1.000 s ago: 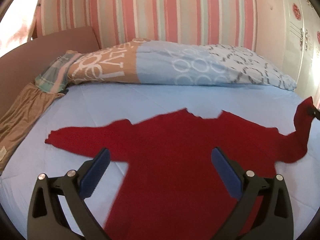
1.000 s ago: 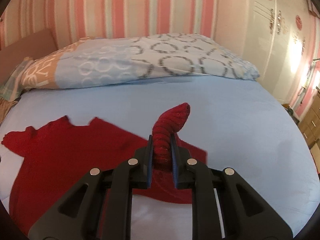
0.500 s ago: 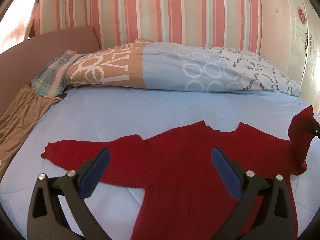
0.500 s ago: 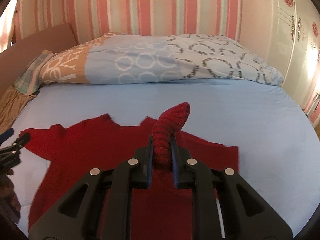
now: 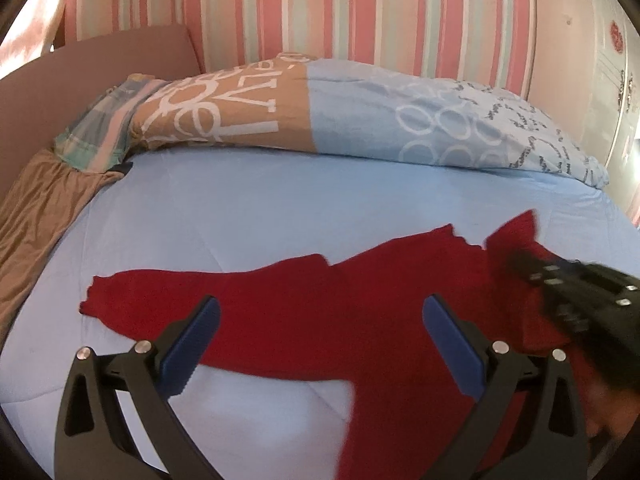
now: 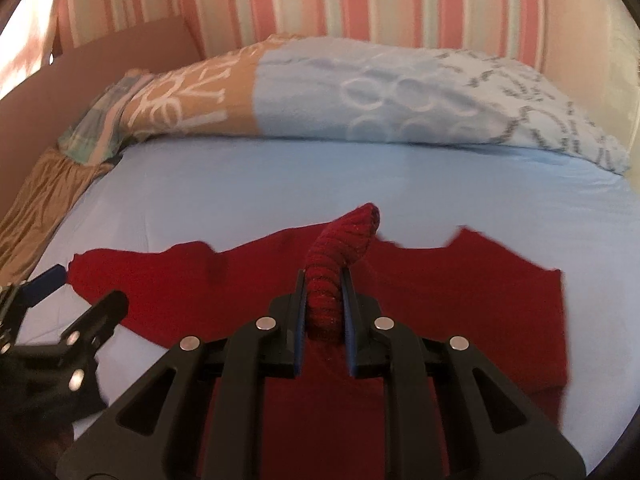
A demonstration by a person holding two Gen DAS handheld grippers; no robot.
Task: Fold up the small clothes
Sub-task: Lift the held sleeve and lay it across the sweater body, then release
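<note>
Red sweater cuff (image 6: pixel 338 268) between right claw (image 6: pixel 323 312) fingers

Right claw (image 6: pixel 322 312) carried sleeve cuff (image 6: pixel 344 248) leftward over sweater body (image 5: pixel 340 320).

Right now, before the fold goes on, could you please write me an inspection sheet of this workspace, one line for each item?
Surface: bed with a light blue sheet, smooth, bare around the garment.
Job's things: red sweater lies flat on the sheet, one sleeve stretched out; the other sleeve's cuff is lifted over the body.
Clutter: patterned pillow at the head of the bed; plaid cloth and brown fabric along the side.
Grippers: left gripper open above the sweater, holding nothing; right gripper shut on the cuff.
Cables: nothing seen.
Surroundings: striped wall, brown headboard, white wardrobe.
</note>
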